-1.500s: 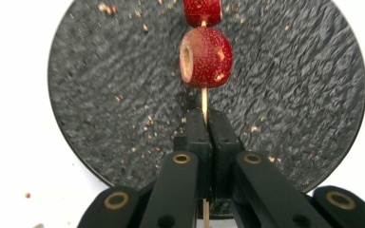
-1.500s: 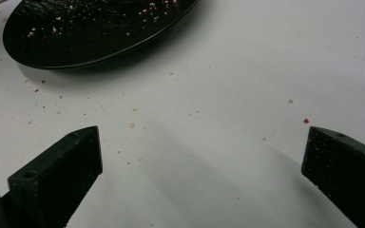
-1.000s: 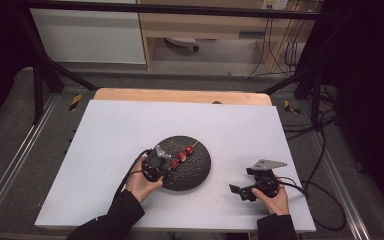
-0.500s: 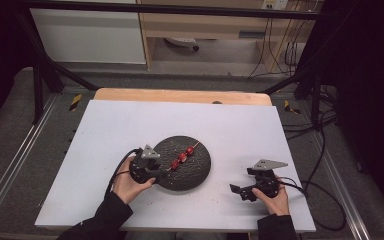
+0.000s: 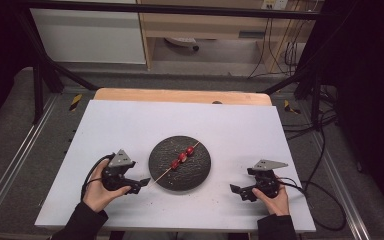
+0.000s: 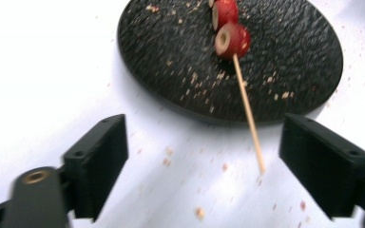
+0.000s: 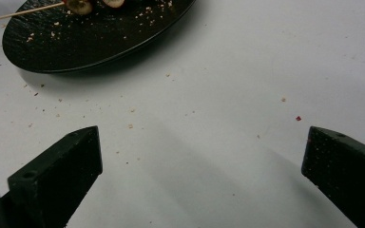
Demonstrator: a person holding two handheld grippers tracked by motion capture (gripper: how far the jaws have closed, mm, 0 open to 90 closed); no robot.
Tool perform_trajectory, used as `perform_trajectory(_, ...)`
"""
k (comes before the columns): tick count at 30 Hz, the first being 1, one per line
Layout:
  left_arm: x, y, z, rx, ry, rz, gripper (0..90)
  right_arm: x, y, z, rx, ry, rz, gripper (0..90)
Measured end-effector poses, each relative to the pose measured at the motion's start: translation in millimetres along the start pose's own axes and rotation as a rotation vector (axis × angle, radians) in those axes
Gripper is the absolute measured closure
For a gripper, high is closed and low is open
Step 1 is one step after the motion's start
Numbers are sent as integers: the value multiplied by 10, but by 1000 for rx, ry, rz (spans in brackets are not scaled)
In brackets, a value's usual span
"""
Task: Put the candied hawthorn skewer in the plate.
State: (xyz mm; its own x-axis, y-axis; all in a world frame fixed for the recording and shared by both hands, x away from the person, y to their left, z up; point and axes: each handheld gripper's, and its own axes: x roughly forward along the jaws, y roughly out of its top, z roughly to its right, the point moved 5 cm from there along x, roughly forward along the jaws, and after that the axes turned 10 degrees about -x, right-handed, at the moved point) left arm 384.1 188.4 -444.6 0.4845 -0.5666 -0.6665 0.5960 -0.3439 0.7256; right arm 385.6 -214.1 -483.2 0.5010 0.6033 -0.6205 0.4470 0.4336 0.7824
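At the lower left of the high view we see the left gripper held in the left hand, its jaws spread wide with nothing pinched between them; they have just been opening. In the left gripper view the bare end of the skewer lies loose on the table between the two black jaws, touching neither. At the lower right of the high view the right gripper sits in the right hand, jaws also spread apart and empty over the white table. A little farther up, at the centre of the frame, lies the black plate. The skewer rests slantwise on it, its red fruit pieces on the plate and its thin stick jutting past the plate's lower left rim toward the left gripper. Crumbs dot the table near the plate.
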Motion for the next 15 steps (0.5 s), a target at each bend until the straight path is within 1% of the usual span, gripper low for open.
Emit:
perform_trajectory(3, -57, -99, -87, 3, 14, 19, 94, 0, -3, 3, -4, -1, -3, 7)
perform_trajectory(5, -89, -161, -144, -7, 15, 30, 74, 1, -4, 1, 0, -2, -6, 7)
perform_trajectory(8, -126, -254, -224, -21, 18, 49, 60, -1, -8, 2, -4, -2, -11, 7)
perform_trajectory(10, -143, -316, -281, -41, 24, 58, 58, -3, -8, -1, -3, 0, -11, 7)
perform_trajectory(15, -173, -442, -390, -60, 47, 59, 55, 3, -16, -5, -5, 1, -17, 7)
